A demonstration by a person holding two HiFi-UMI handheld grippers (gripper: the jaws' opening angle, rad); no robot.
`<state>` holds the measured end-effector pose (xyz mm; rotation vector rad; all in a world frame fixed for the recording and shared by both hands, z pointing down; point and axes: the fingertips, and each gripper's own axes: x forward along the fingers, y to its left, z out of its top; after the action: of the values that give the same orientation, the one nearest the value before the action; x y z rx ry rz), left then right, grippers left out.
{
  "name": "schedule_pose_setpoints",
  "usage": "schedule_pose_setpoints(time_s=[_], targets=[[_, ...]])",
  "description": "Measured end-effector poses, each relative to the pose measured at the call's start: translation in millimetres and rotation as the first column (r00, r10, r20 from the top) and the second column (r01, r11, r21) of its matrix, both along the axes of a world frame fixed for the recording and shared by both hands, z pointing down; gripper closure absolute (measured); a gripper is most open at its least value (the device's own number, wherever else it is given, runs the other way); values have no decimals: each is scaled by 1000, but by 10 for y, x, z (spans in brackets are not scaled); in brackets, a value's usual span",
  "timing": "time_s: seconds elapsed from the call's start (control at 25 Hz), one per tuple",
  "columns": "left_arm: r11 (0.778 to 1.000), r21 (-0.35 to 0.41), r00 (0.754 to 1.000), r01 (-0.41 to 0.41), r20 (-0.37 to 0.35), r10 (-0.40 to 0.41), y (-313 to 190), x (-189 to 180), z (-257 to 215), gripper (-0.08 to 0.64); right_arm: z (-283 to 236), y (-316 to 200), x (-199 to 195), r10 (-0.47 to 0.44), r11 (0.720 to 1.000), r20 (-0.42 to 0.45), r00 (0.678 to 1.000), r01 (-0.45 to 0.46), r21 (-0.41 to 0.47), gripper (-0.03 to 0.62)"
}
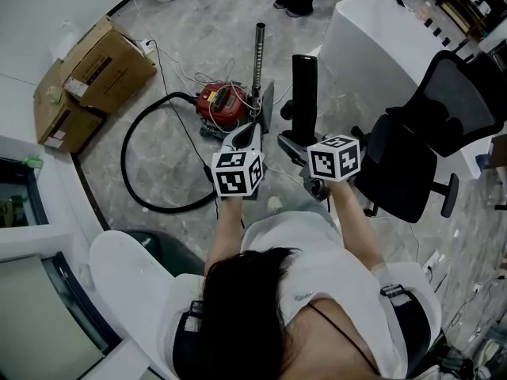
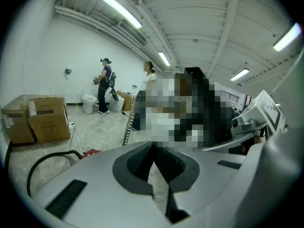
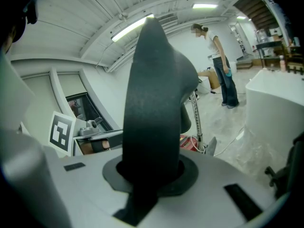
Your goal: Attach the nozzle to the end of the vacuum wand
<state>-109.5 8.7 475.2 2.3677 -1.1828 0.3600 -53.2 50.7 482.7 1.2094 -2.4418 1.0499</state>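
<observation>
A tall black nozzle point(image 1: 304, 93) stands upright with my right gripper point(image 1: 297, 142) shut on its lower end. In the right gripper view the nozzle point(image 3: 153, 103) fills the middle, rising out of the right gripper point(image 3: 151, 172). The metal vacuum wand point(image 1: 258, 54) rises from the red vacuum point(image 1: 223, 103) on the floor, just left of the nozzle and apart from it. It also shows as a thin tube, the wand point(image 3: 195, 118), past the nozzle. My left gripper point(image 1: 250, 131) is near the vacuum, shut and empty, its left gripper point(image 2: 154, 163) jaws meeting below the distant wand point(image 2: 128, 123).
A black hose point(image 1: 146, 157) loops left from the vacuum. Cardboard boxes point(image 1: 95, 77) lie at the far left. A black office chair point(image 1: 428, 141) and a white cabinet point(image 1: 372, 38) stand to the right. Two people point(image 2: 105, 85) stand far off by the back wall.
</observation>
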Motion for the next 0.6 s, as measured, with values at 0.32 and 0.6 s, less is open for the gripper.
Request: schedule_pose_setpoints(time_s=[0.32,0.6], targets=[[1000,-19,1000,-2,5,2,5,-12,43,557,25,1,-11,-6,1000,-4,1000,6,-10,523],[1000,-24,1000,7,7,-7,-44,12,80,557,-31,-110,-37,-19,1000,39,999,20,-8,524]])
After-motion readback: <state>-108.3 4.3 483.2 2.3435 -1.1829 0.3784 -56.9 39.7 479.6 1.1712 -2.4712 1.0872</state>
